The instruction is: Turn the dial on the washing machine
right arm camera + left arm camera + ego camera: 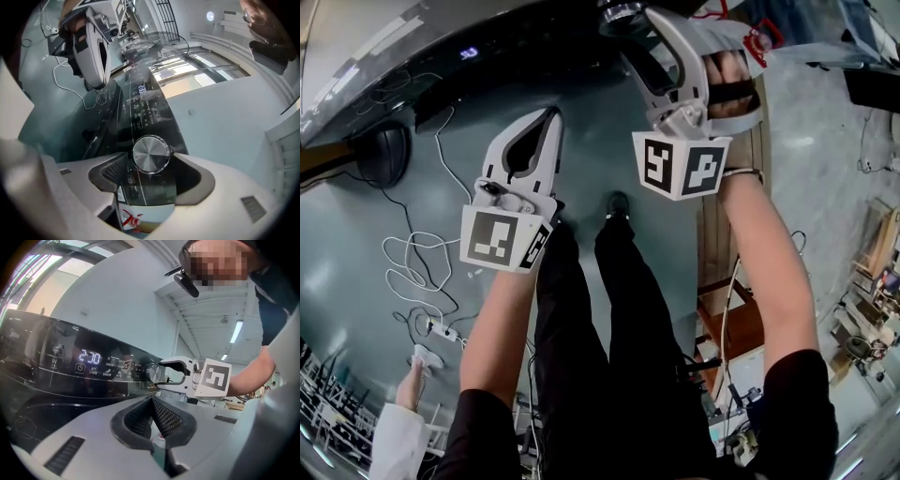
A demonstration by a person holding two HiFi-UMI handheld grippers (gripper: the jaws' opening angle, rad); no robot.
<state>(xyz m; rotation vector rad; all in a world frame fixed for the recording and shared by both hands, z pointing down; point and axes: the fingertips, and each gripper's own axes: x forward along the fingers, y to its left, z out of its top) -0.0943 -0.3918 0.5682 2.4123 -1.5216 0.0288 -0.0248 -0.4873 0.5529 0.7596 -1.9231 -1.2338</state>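
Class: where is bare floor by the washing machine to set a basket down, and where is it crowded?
Bare floor lies between the washing machine and the person's shoe. White cables crowd the left, clutter the right.

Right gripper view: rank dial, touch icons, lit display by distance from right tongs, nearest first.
1. dial: between the open right tongs, at their tips.
2. touch icons: just beyond the dial, up the panel.
3. lit display: farthest up the panel.

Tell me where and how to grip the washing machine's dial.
Take the dial by its round rim, coming straight at its flat face. It stands proud of the control panel, so jaws should fit on opposite sides of the rim. The right tool faces it, jaws apart either side.
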